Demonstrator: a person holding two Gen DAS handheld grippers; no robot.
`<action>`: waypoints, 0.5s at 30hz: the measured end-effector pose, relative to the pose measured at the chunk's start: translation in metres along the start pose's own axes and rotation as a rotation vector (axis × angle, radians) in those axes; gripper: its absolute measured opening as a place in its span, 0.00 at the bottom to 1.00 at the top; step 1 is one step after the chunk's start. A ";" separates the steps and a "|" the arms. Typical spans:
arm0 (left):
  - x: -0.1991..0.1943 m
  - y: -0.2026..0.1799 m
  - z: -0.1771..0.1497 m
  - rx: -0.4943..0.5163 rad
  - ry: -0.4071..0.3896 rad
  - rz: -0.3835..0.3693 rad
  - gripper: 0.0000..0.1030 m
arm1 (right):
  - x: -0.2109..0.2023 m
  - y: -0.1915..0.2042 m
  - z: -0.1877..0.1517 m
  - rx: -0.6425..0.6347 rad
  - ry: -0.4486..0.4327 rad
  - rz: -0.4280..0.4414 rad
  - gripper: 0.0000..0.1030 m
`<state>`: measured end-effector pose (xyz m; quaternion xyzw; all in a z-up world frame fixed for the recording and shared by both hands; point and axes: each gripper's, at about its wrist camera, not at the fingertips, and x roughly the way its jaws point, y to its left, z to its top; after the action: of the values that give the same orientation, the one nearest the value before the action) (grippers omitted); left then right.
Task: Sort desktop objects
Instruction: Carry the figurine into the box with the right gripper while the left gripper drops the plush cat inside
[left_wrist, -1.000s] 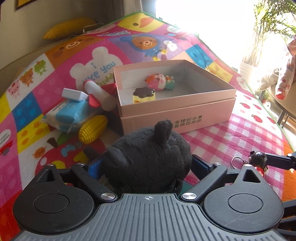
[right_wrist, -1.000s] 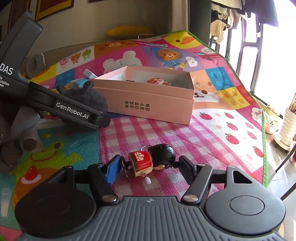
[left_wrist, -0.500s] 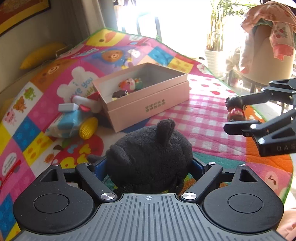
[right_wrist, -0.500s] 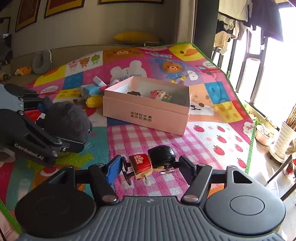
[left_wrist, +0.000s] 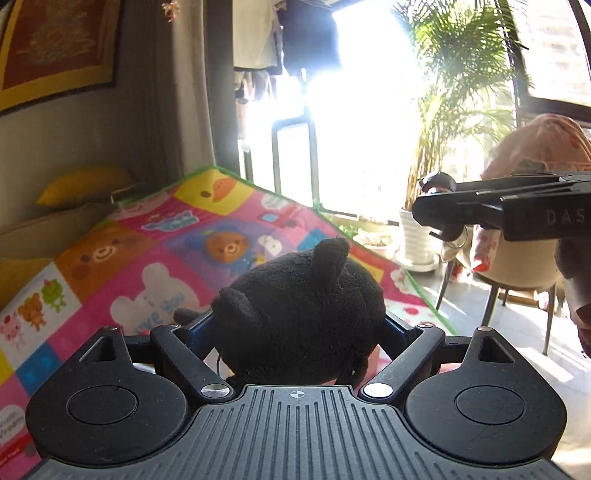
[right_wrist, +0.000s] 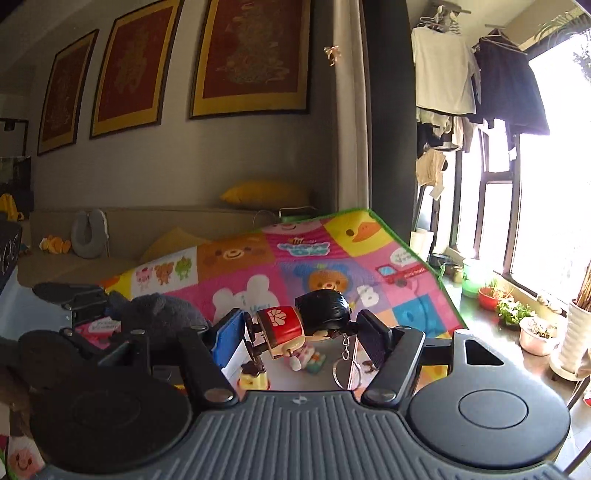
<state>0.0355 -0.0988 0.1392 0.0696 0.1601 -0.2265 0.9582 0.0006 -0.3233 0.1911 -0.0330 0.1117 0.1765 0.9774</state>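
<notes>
Plush toy (left_wrist: 299, 310): soft, light, squashable; held across its body by left gripper (left_wrist: 295, 332), lower centre.
Doll keychain (right_wrist: 306, 325): small, rigid, ring dangling; clamped by right gripper (right_wrist: 301, 332), centre, above the box's toys.

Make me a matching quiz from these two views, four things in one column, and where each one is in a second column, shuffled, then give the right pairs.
Things
1. black plush toy
2. doll keychain
3. pudding toy
4. yellow cushion

Places
A. against the wall behind the play mat
B. between the right gripper's fingers
C. below the doll keychain
D. between the left gripper's fingers

Pairs: 1-D, 2-B, 3-C, 4-A
</notes>
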 end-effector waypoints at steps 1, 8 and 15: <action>0.013 0.004 0.002 -0.018 -0.010 0.001 0.89 | 0.016 -0.008 0.010 0.025 -0.004 -0.012 0.65; 0.097 0.028 0.004 -0.011 0.042 -0.011 0.93 | 0.124 -0.042 0.026 0.178 0.078 0.009 0.67; 0.058 0.060 -0.045 -0.027 0.108 0.049 0.99 | 0.172 -0.056 -0.016 0.210 0.181 -0.003 0.75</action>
<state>0.0992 -0.0596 0.0808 0.0728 0.2130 -0.1970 0.9542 0.1736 -0.3191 0.1375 0.0533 0.2173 0.1585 0.9617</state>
